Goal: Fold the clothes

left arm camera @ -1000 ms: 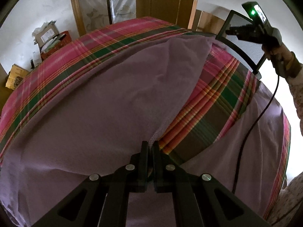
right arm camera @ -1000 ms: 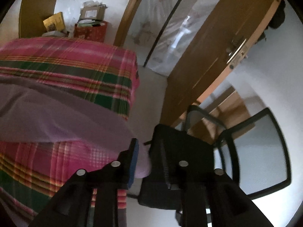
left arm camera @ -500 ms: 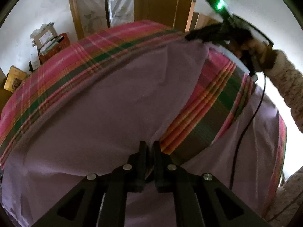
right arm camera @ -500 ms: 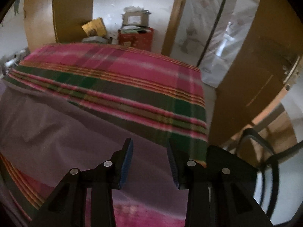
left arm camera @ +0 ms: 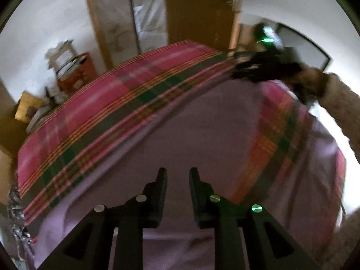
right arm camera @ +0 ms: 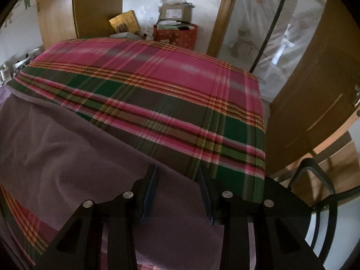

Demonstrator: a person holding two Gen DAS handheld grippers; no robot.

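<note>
The left gripper [left arm camera: 177, 175] hangs over the lilac cloth [left arm camera: 191, 123] with its jaws opening and nothing pinched between them. The right gripper [right arm camera: 177, 175], its jaws parted about halfway and empty, points down at the far corner of the same cloth. The cloth lies flat on the plaid bed cover [right arm camera: 157, 85], its long axis running across the bed from one gripper to the other, beside the black chair [right arm camera: 319, 193].

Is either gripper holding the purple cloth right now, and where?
Neither. The left gripper is opening, with nothing between its fingers. The right gripper stands open above the purple cloth.
</note>
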